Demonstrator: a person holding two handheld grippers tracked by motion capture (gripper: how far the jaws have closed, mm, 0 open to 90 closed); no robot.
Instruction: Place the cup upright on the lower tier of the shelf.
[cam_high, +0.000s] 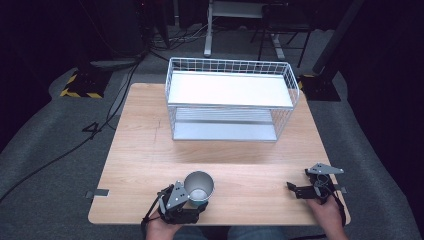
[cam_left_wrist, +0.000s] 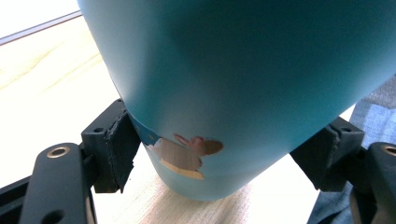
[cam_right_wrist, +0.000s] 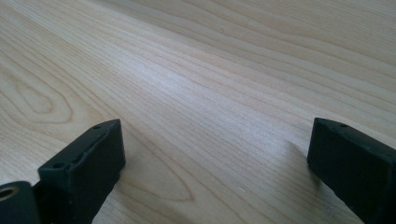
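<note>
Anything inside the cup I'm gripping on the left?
In the high view the cup stands open-topped in the left hand-held gripper; only its pale inner wall and bottom show, with nothing visibly in it. The near inner wall is hidden by the rim.

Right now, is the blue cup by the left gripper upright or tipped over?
Upright. The blue cup stands on the wooden table with its open mouth facing up, and the left gripper is shut on its lower wall.
</note>
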